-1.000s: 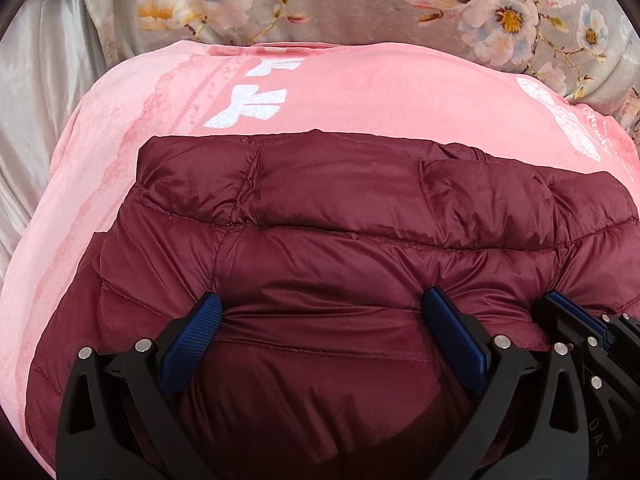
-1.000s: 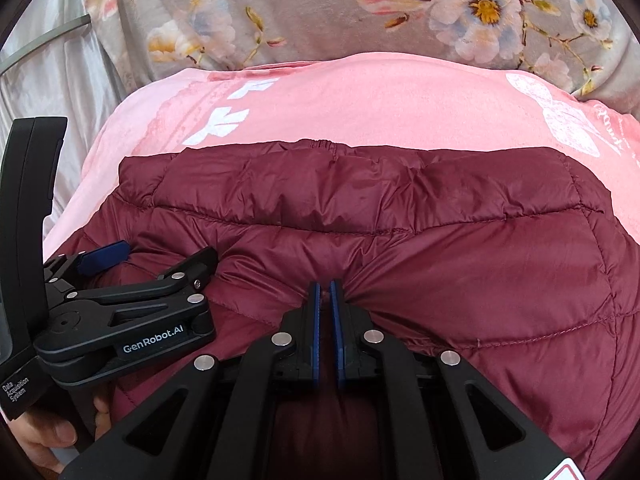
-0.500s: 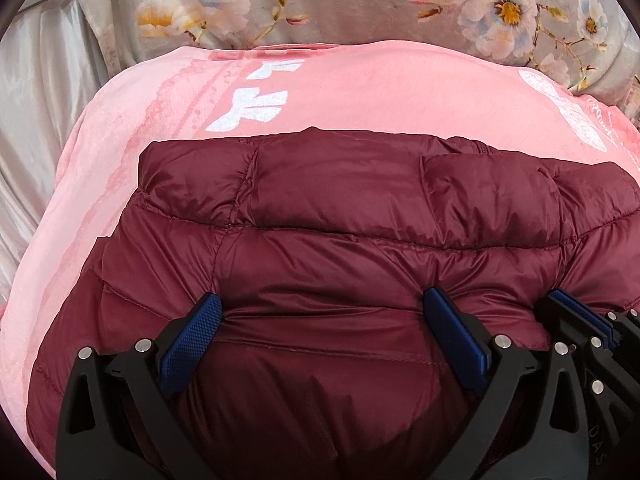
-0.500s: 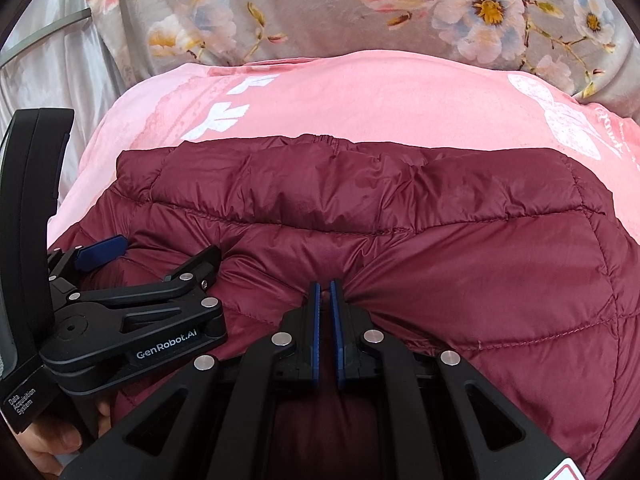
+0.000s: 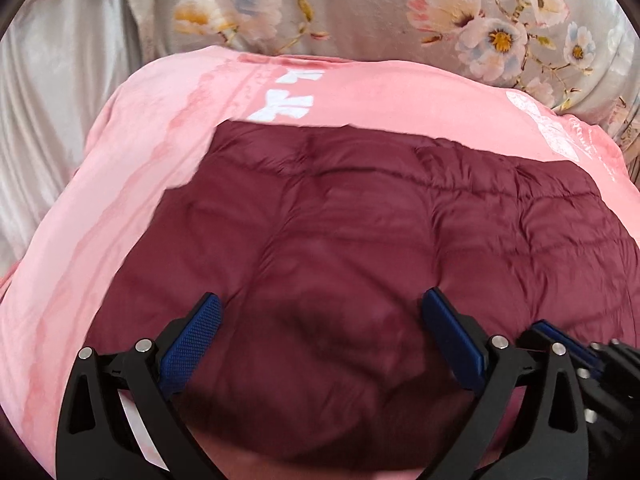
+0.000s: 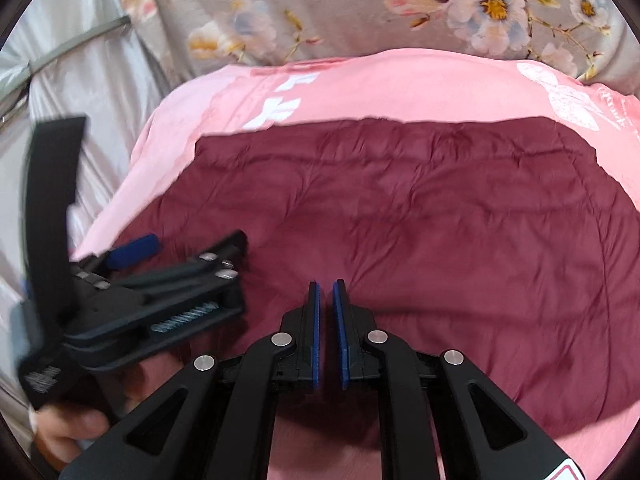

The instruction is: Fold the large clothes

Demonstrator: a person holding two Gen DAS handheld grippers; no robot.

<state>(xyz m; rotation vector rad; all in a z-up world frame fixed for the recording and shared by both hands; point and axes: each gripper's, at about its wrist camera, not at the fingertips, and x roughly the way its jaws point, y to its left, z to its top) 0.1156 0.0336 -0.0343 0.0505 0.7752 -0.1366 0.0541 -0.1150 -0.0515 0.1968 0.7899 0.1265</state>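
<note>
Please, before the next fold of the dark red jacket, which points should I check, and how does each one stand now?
1. Jacket lies spread on the pink blanket: ok.
2. Left gripper wide open, no fabric pinched: ok.
3. Right gripper jaws opening, narrow gap, no fabric in it: ok.
4. The two grippers do not touch each other: ok.
5. Sleeves tucked under: cannot tell.

light: soft, even | blur: motion smear | edges: fisheye bending, dark corners
</note>
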